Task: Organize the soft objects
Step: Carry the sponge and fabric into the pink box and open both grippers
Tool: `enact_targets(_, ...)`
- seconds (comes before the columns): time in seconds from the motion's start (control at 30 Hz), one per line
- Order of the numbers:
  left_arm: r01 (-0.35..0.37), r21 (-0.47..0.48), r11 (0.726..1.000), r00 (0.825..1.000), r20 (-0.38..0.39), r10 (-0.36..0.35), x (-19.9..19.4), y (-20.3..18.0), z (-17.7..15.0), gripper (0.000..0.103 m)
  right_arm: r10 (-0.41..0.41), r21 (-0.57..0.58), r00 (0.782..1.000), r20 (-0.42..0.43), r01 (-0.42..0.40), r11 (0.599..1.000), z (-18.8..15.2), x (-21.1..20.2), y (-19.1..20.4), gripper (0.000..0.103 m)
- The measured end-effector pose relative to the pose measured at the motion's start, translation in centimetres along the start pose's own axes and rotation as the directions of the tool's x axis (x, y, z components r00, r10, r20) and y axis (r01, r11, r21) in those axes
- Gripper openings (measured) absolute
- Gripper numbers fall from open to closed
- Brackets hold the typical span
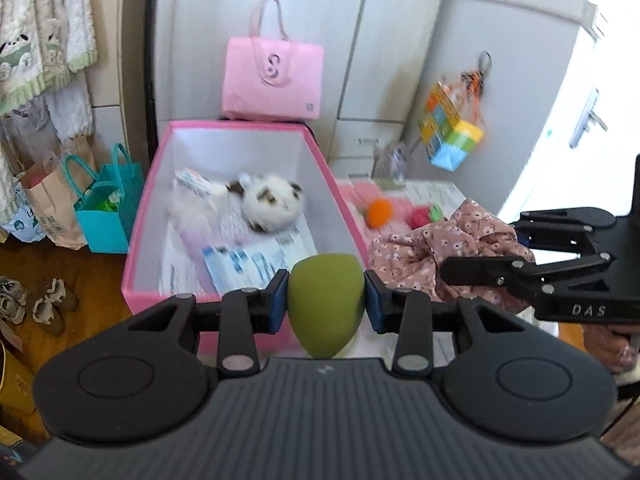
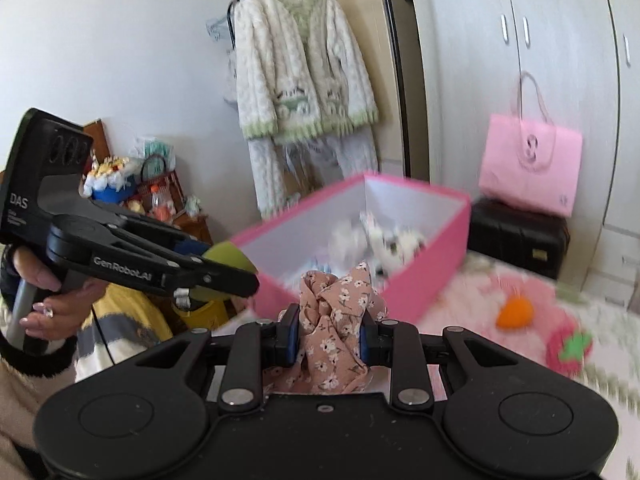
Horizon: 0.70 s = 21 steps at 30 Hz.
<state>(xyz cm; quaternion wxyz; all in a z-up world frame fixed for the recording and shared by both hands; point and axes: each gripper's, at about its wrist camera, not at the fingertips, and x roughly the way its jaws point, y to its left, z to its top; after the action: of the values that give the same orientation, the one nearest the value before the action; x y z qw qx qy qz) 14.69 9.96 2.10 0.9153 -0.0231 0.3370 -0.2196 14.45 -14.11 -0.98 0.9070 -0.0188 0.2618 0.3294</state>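
Observation:
My left gripper (image 1: 326,300) is shut on a green egg-shaped sponge (image 1: 326,304), held at the near edge of the open pink box (image 1: 144,208). It also shows in the right wrist view (image 2: 236,270) with the sponge (image 2: 230,256). My right gripper (image 2: 330,340) is shut on a pink floral cloth (image 2: 336,332), held near the box (image 2: 432,252); the cloth shows in the left wrist view (image 1: 432,252) too. A white plush toy (image 1: 272,202) lies inside the box. An orange sponge (image 2: 514,312) and a red strawberry toy (image 2: 568,350) lie on the pink rug.
A pink tote bag (image 1: 272,80) stands on a black case (image 2: 520,236) behind the box. Paper bags (image 1: 100,208) stand on the floor to the left. A colourful cube (image 1: 452,132) hangs on the wardrobe. A fleece jacket (image 2: 304,68) hangs on a rack.

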Motion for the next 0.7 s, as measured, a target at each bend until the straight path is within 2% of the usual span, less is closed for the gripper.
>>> enact_targets(0.2,-0.061,-0.049,0.997,0.997,0.048,0.063,2.4,3.2,2.5,0.039,0.028,-0.005,0.998,0.064,-0.028,1.000,3.3,4.1,-0.5,0.032)
enact_targets(0.33,-0.090,-0.097,0.991,0.994,0.051,0.096,4.8,5.5,3.8,0.039,0.031,0.007,0.997,0.066,-0.031,0.999,4.8,7.6,-1.8,0.031)
enact_targets(0.47,-0.070,-0.153,0.986,0.995,0.057,0.080,6.2,7.9,4.4,0.039,-0.066,0.026,0.994,0.082,0.064,0.998,5.8,11.2,-3.4,0.032)
enact_targets(0.53,-0.076,-0.166,0.983,0.995,0.048,0.085,7.1,8.6,4.6,0.039,-0.090,0.027,0.994,0.068,0.088,0.996,6.2,12.7,-4.1,0.032)
enact_targets(0.7,-0.103,-0.175,0.979,0.995,-0.002,0.104,9.6,9.5,5.1,0.039,-0.015,0.098,1.000,-0.011,0.016,0.995,7.1,15.9,-6.2,0.032)
